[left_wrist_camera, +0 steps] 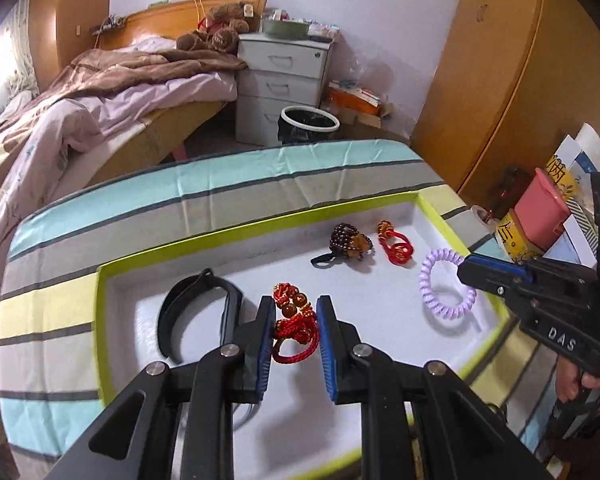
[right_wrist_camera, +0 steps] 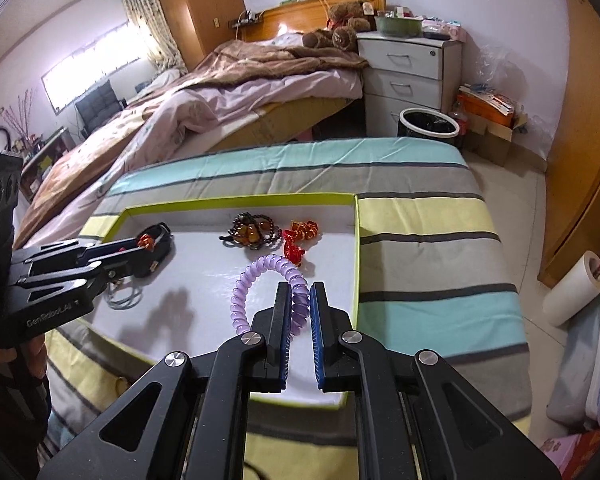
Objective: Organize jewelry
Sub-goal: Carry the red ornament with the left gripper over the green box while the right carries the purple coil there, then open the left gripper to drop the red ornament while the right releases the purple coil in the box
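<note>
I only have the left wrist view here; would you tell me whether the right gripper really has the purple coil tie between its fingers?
Observer: Yes. In the right wrist view, one side of the purple coil tie runs between the fingers of the right gripper, and they are closed on it.
Operator: Thank you. Is anything lying under my left gripper that its own body hides from me?
Observer: Yes. A thin pale loop lies on the tray floor just below the left gripper, which is carrying the red beaded cord.
</note>
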Action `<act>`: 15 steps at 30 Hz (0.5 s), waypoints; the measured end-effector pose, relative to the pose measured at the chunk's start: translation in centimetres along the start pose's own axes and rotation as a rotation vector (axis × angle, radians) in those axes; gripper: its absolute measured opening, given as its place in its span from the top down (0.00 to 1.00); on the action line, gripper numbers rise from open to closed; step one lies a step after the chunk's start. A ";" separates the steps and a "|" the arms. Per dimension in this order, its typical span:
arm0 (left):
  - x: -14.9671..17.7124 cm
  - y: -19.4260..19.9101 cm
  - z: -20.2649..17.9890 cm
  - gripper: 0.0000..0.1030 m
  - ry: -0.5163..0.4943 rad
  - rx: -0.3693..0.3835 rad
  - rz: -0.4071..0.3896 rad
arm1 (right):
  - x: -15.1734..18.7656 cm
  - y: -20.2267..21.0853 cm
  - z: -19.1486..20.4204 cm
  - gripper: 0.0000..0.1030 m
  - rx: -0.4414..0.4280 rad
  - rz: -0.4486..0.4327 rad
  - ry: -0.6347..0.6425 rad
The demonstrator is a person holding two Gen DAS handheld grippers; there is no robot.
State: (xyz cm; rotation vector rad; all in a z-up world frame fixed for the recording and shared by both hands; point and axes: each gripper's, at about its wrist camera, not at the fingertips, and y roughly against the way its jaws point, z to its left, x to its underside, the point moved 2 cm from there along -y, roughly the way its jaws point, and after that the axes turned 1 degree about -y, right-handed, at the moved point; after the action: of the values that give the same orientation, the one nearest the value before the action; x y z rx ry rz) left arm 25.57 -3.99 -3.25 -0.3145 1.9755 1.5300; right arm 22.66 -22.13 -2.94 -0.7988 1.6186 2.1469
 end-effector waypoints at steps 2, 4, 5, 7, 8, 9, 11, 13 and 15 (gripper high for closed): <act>-0.2 -0.9 0.0 0.79 0.003 0.001 0.011 | -0.2 -0.7 -0.1 0.91 0.002 0.013 0.008; -0.3 -1.6 -0.2 0.79 -0.007 0.002 0.015 | -0.3 -1.2 -0.2 0.91 0.005 0.021 0.016; -0.4 -1.9 -0.2 0.79 -0.010 -0.004 0.024 | -0.3 -1.4 -0.2 0.91 0.008 0.029 0.026; -0.4 -2.6 -0.3 0.79 -0.020 -0.025 0.031 | -0.2 -1.9 -0.1 0.91 0.024 0.042 0.044; -0.3 -2.8 -0.4 0.79 -0.025 -0.032 0.035 | -0.2 -2.1 -0.1 0.91 0.029 0.047 0.051; -0.3 -3.0 -0.4 0.79 -0.030 -0.037 0.038 | -0.1 -2.3 -0.1 0.91 0.031 0.055 0.056; -0.2 -3.3 -0.5 0.79 -0.025 -0.032 0.045 | -0.1 -2.6 -0.1 0.91 0.034 0.064 0.062; -0.2 -3.6 -0.6 0.79 -0.030 -0.036 0.054 | -0.1 -2.6 -0.1 0.91 0.036 0.063 0.070; -0.1 -3.6 -0.6 0.79 -0.033 -0.041 0.053 | -0.1 -2.7 0.0 0.91 0.044 0.066 0.082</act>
State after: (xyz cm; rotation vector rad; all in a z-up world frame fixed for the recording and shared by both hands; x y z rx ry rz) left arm 27.41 -5.71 -5.95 -0.2544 1.9427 1.6009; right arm 24.25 -21.29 -4.91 -0.8419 1.7498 2.1411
